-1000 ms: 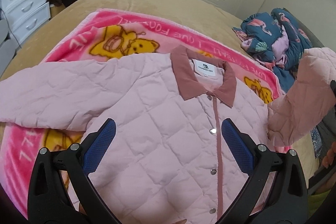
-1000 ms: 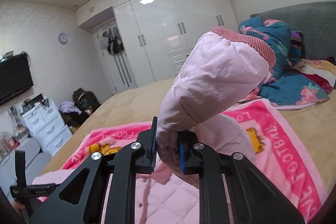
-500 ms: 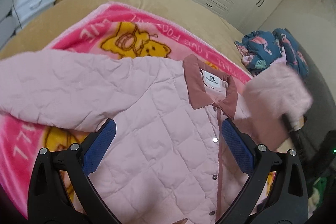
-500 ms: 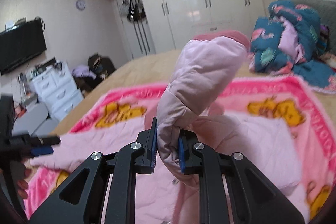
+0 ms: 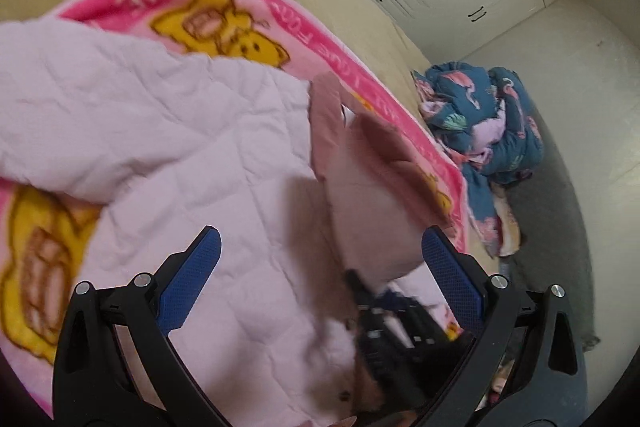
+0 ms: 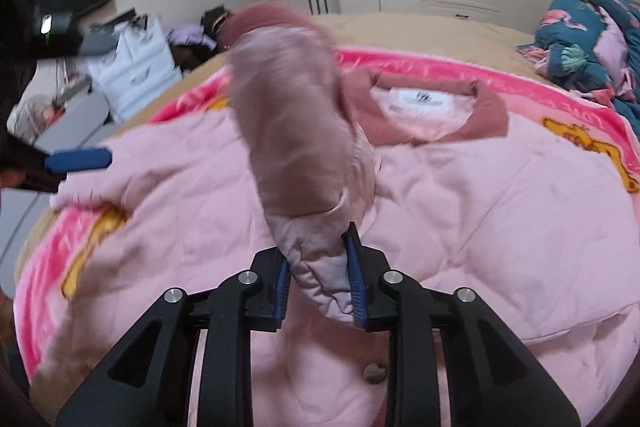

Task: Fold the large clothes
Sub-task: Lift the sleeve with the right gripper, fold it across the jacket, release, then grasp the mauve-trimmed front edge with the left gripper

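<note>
Pink coat [image 6: 500,195] flat on a pink blanket [image 5: 328,39] on the bed, right claw [image 6: 318,277] pinching the sleeve [image 6: 292,131] above the coat, left claw [image 5: 320,275] wide, holding nothing.

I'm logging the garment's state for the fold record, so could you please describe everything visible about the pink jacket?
The pink jacket is quilted and puffy, with a darker dusty-rose collar, a white neck label and snap buttons. It lies front up on a pink cartoon blanket on the bed. One sleeve, cuff uppermost, is raised over the chest, pinched in the right gripper. The other sleeve lies out flat toward the open left gripper.
</note>
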Tool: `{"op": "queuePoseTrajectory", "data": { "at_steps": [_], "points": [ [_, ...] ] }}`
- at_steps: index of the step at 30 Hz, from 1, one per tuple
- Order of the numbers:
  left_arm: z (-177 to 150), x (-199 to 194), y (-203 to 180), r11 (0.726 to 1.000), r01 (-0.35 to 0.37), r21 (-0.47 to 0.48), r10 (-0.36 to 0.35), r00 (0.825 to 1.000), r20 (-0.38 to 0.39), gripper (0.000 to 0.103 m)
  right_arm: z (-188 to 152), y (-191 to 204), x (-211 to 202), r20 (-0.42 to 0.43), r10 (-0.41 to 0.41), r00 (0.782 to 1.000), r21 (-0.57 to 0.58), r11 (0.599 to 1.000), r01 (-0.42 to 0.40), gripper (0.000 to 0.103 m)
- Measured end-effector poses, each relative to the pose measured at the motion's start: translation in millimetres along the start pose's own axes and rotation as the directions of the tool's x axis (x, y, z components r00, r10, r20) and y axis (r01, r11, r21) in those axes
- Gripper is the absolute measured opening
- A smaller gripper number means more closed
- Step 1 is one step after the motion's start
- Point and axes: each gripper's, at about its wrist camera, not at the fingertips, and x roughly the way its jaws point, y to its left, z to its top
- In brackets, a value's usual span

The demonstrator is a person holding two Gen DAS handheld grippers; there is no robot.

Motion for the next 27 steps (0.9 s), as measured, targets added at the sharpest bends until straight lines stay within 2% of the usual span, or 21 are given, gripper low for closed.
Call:
{"op": "queuePoseTrajectory", "data": {
  "at_steps": [3,5,6,7,10,11,14,19,24,25,26,27],
  "points": [
    [-4.3,7.4,-1.4,1.0,0.007,-0.002,-0.007,1.0,-0.022,0.094,-6.8,7.2,8.8,-0.039,0.009,0.999,-0.013,1.0,-0.01,0.037],
    [-6.8,12.2,-0.7,1.0,0.017,-0.007,-0.018,0.999,-0.032,0.094,-8.7,5.9,11.8,-0.07,0.052,0.996,0.005,0.999,-0.052,0.059],
    [-7.6,13.8,0.0,1.0,0.016,-0.007,-0.016,0.999,-0.033,0.094,-10.9,7.1,12.4,-0.085,0.087,0.993,0.021,0.996,-0.086,0.064],
    [-8.8,16.6,0.9,1.0,0.007,-0.004,-0.007,0.999,-0.036,0.094,-12.7,6.3,12.7,-0.085,0.097,0.992,0.019,0.995,-0.096,0.068],
    [-13.5,27.0,3.9,1.0,-0.026,0.003,0.026,0.998,-0.058,0.094,-16.8,10.9,3.8,-0.093,0.096,0.991,-0.01,0.995,-0.098,0.071],
    [-15.0,30.9,6.1,1.0,-0.029,0.0,0.029,0.997,-0.07,0.094,-17.4,9.4,-1.1,-0.092,0.108,0.99,-0.003,0.994,-0.109,0.078],
    [-20.6,45.5,15.9,0.999,-0.04,-0.03,0.037,0.993,-0.111,0.094,-19.5,-2.9,-20.8,-0.069,0.15,0.986,0.053,0.988,-0.147,0.086],
    [-30.1,65.2,26.9,0.997,-0.044,-0.064,0.034,0.988,-0.154,0.094,-23.2,-39.8,-52.4,-0.034,0.088,0.996,0.127,0.988,-0.083,0.088],
    [-41.5,77.2,25.8,0.998,-0.014,-0.055,0.005,0.988,-0.157,0.093,-28.8,-85.1,-86.9,0.022,0.011,1.0,0.217,0.976,-0.015,0.088],
    [-43.6,80.1,23.8,0.999,0.001,-0.045,-0.007,0.988,-0.153,0.085,-31.2,-92.2,-92.8,0.031,-0.006,1.0,0.231,0.973,-0.001,0.088],
    [-45.7,82.5,21.5,0.999,0.012,-0.032,-0.016,0.989,-0.15,0.07,-32.0,-97.9,-96.5,0.035,-0.017,0.999,0.242,0.97,0.008,0.088],
    [-47.0,84.7,19.1,1.0,-0.001,-0.014,-0.001,0.989,-0.148,0.063,-33.2,-105.3,-99.2,0.039,-0.031,0.999,0.258,0.966,0.019,0.088]
  ]
}}
